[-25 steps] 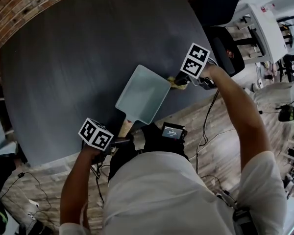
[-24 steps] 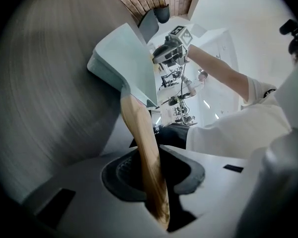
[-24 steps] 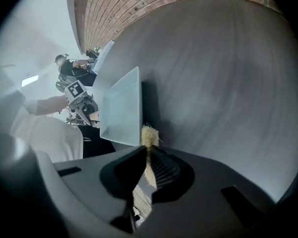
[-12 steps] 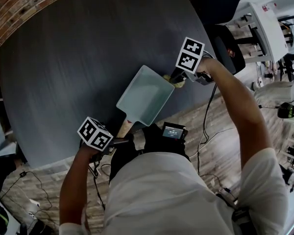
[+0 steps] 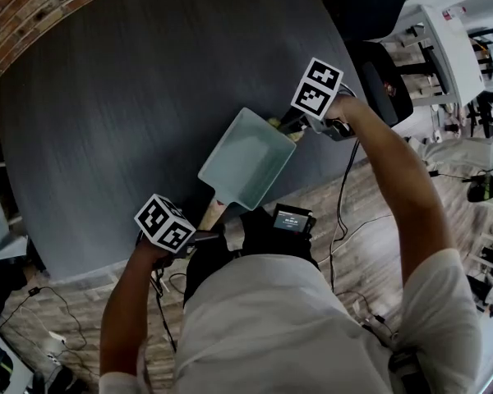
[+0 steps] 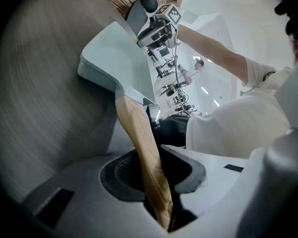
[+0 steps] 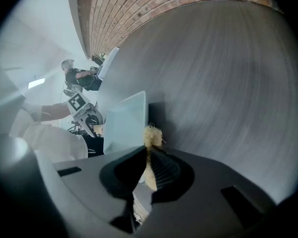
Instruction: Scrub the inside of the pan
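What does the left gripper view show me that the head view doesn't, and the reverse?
Only the left gripper view: the left gripper with the wooden handle between its jaws, which have just been opening. Only the head view: the whole inside of the pan and the yellow scrubber at its far corner. Both: the pan, the dark table, the right gripper at the pan's far edge.

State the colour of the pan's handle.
Light natural wood, tan; the handle shows best in the left gripper view.
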A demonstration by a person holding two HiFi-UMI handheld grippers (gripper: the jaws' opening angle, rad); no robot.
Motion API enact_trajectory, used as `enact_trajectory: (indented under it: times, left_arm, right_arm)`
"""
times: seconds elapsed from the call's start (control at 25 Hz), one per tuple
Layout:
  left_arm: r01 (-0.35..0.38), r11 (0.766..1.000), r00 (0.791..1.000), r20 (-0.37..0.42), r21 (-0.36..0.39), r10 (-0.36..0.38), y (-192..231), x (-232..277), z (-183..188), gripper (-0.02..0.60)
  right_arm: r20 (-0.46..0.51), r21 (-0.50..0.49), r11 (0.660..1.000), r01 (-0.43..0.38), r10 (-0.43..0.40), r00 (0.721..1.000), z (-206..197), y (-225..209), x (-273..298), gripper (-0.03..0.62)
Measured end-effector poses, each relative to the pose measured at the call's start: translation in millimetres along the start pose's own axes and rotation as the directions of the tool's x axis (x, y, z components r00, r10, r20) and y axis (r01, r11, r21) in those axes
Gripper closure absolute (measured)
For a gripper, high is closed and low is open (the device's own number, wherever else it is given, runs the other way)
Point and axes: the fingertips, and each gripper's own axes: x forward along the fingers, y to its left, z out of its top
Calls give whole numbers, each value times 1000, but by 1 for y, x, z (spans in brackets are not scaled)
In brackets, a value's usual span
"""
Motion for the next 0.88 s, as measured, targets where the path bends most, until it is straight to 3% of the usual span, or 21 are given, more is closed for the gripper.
enact_trajectory:
  times: [0.4,0.88]
  left_arm:
    - [-35,999,999,-19,26,35,4,-1,-1,475]
    - [-50,998,999,-10,42,51,0,4,4,472]
  right_arm:
    - [106,24,1000,7,-9,994,32,0,-3,559]
    - [182,5,998,70,-70,981,67,-3,-8,559]
